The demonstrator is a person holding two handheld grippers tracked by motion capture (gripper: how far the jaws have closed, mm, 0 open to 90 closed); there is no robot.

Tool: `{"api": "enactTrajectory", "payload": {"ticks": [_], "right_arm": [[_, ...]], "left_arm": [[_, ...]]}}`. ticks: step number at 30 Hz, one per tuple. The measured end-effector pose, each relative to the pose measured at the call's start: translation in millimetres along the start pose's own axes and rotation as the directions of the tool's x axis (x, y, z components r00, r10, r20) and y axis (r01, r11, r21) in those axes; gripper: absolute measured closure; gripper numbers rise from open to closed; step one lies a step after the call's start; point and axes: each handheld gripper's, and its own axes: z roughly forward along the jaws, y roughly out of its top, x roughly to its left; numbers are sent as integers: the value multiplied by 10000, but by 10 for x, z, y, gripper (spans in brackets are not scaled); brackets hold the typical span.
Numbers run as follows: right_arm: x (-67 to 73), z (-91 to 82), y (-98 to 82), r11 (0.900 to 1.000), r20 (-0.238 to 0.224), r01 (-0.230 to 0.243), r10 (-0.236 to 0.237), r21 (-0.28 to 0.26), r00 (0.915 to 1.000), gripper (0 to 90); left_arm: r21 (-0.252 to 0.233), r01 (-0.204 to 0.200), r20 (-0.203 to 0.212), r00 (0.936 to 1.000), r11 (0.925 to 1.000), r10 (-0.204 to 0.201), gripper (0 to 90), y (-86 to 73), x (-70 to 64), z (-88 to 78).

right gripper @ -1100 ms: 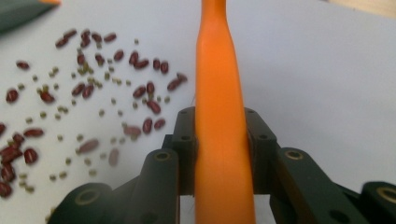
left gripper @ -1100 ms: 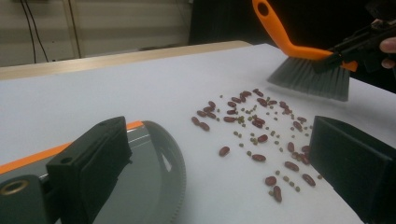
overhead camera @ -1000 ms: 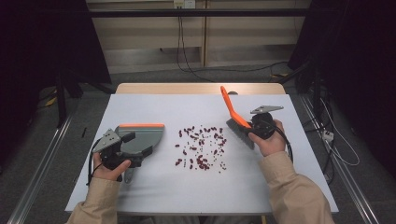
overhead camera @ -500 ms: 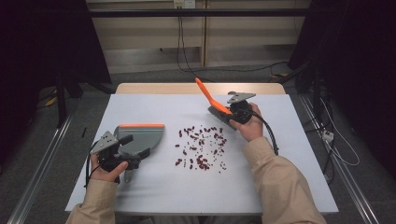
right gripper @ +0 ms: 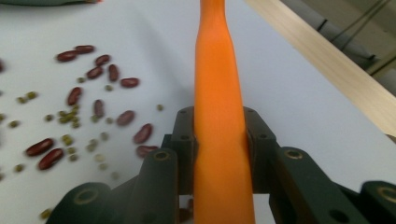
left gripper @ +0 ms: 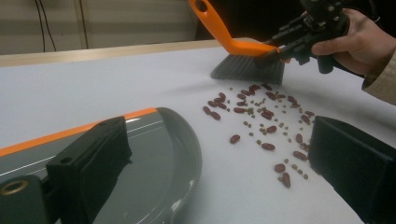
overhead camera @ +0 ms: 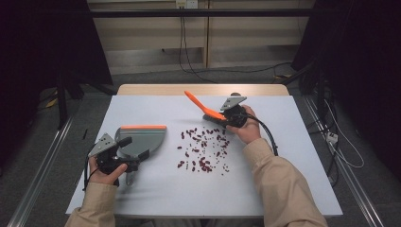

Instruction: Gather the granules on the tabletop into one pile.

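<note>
Now the right gripper [overhead camera: 226, 117], clenching the orange brush [overhead camera: 204, 108], is standing behind the beans [overhead camera: 203, 149]; the dustpan [overhead camera: 141, 140], at the left gripper [overhead camera: 126, 156], is lying beyond them.

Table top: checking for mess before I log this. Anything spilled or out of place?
Yes. Red beans and smaller green ones lie scattered loose on the white table, between the dustpan and the brush. Nothing looks damaged.

Both arms out, a gripper in each hand.
My right gripper [overhead camera: 226, 115] is clamped tight; my left gripper [overhead camera: 130, 158] points forward, low.
</note>
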Motion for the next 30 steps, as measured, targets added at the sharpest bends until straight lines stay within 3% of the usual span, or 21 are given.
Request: {"api": "enactTrajectory", "payload": {"ticks": [5, 14, 30], "right_arm": [[112, -47, -19, 9975, -589, 698, -701, -56, 9958, 708], [214, -152, -50, 9935, -1387, 1142, -1134, -25, 9838, 707], [426, -312, -126, 9892, -1868, 1464, -1451, -68, 9716, 705]], "left_arm": [[-40, 106, -40, 9999, 9999, -107, 55, -1, 1, 0], [15, 88, -108, 9999, 10000, -88, 55, -1, 3, -2], [-38, 72, -170, 9998, 10000, -72, 55, 6, -3, -13]]}}
